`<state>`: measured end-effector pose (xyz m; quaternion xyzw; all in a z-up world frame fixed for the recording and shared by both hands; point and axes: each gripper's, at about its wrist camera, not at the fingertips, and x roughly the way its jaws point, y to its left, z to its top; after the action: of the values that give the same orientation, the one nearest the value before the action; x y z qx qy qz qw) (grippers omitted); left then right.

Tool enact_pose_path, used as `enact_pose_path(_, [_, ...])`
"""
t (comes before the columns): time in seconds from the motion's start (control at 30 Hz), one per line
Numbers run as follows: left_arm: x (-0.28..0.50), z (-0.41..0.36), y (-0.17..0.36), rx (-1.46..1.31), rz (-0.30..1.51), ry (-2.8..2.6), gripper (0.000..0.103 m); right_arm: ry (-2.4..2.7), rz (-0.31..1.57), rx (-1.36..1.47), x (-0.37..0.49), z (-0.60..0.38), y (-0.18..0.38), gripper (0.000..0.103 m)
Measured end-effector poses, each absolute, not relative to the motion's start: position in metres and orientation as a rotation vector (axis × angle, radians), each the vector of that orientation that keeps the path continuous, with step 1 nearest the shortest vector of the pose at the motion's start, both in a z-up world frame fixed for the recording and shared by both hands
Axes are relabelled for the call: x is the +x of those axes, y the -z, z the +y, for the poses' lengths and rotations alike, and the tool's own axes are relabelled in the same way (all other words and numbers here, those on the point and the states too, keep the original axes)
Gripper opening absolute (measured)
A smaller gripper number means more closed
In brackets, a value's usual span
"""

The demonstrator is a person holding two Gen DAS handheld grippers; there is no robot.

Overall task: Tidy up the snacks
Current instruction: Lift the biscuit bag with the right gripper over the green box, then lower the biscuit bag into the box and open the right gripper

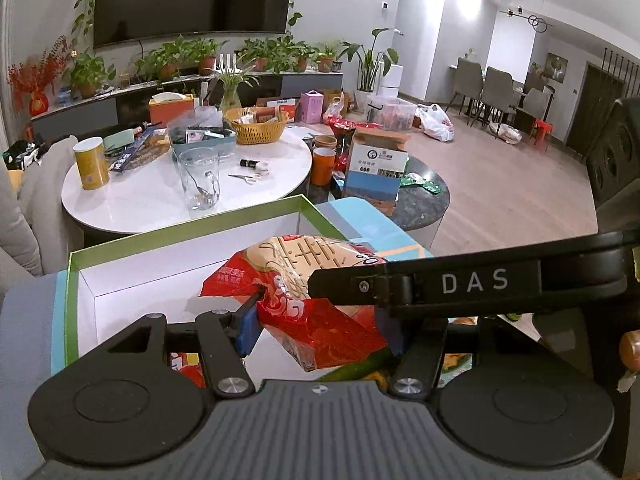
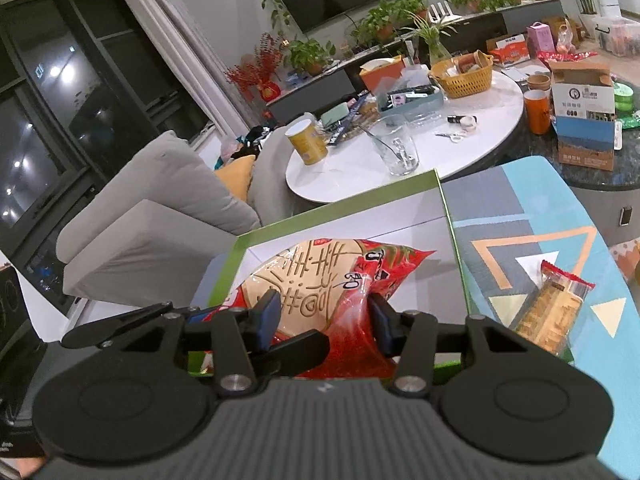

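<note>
A red snack bag point(image 1: 304, 300) with a large round cracker inside hangs over the open green-rimmed white box point(image 1: 188, 236). My left gripper point(image 1: 320, 330) is shut on the bag's lower part. My right gripper point(image 2: 322, 322) is shut on the same red snack bag point(image 2: 320, 280), above the box point(image 2: 332, 202); its black finger crosses the left wrist view. A clear pack of biscuits point(image 2: 550, 312) with a red end lies on the patterned mat point(image 2: 532, 220) right of the box. More packets show under the left gripper.
Beyond the box stands a white round table point(image 1: 160, 200) with a glass mug point(image 1: 199, 182), a yellow can point(image 1: 90, 162), a basket point(image 1: 256, 124) and scissors. A carton point(image 1: 376, 168) stands on a dark round table to the right. A grey sofa point(image 2: 160, 208) is at left.
</note>
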<state>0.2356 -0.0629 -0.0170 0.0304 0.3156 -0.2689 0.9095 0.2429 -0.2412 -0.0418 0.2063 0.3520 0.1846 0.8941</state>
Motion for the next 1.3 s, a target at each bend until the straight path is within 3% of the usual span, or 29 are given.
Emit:
enact_pose_path(0.6, [0.263,-0.062,0.046,0.06,0.726,0.488,0.056,-0.309,0.793,0.441,0.262,-0.248,0.066,0.044])
enact_pose_path(1.3, [0.204,-0.042,-0.002,0.041,0.647,0.453,0.06,-0.336,0.705,0.441,0.199,-0.256,0.022,0.044])
